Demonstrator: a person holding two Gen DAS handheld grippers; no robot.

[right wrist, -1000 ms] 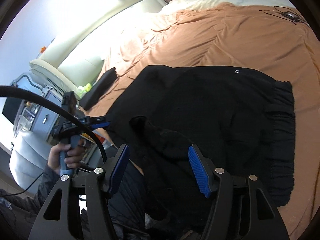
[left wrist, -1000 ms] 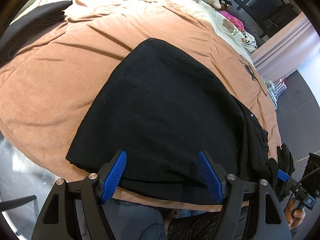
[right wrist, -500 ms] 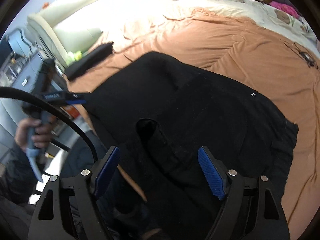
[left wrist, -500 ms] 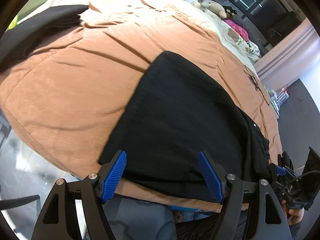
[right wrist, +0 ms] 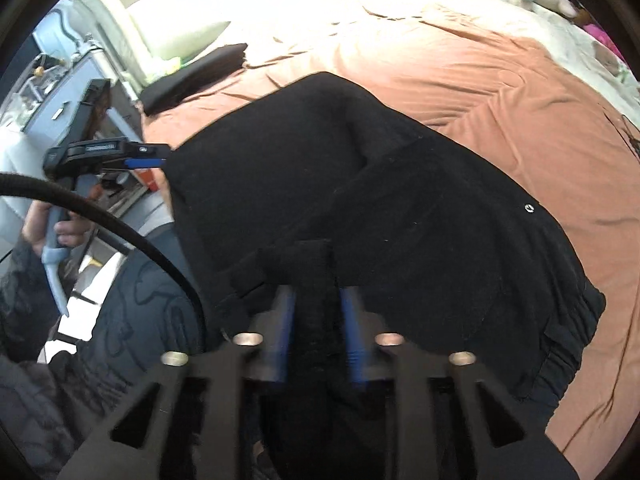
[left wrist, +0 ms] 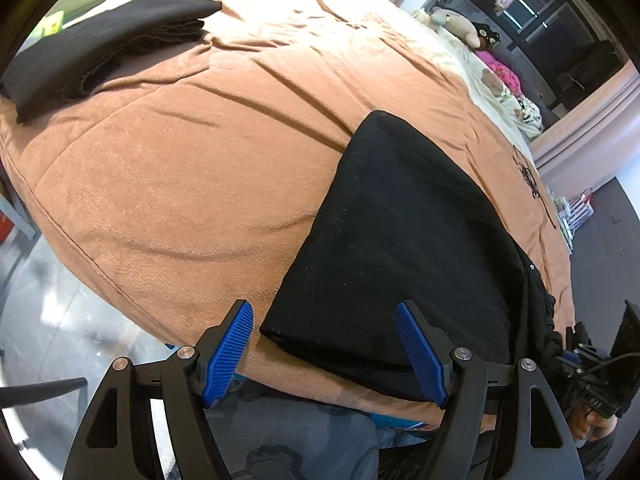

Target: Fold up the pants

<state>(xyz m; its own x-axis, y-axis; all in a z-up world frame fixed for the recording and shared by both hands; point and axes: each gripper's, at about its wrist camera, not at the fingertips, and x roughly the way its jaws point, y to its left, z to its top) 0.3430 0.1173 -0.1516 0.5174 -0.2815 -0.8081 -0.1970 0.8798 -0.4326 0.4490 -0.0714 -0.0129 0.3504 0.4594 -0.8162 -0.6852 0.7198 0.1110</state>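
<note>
Black pants [left wrist: 404,252] lie folded on the orange bedspread [left wrist: 192,152], near the bed's front edge. My left gripper [left wrist: 326,354] is open and empty, just short of the pants' near left corner. In the right wrist view the pants [right wrist: 420,184] spread across the bed, with the elastic waistband at the right. My right gripper [right wrist: 318,336] is shut on a bunched fold of the black fabric at the near edge. The left gripper also shows in the right wrist view [right wrist: 148,156], at the pants' left edge.
A second folded black garment [left wrist: 92,48] lies at the far left of the bed, also in the right wrist view [right wrist: 196,74]. Stuffed toys [left wrist: 464,26] and a cream cover sit at the far end. The floor [left wrist: 48,312] lies below the bed's front edge.
My right gripper has closed on a fold of the pants. My left gripper has shifted left, so the pants' left corner now sits between its fingers.
</note>
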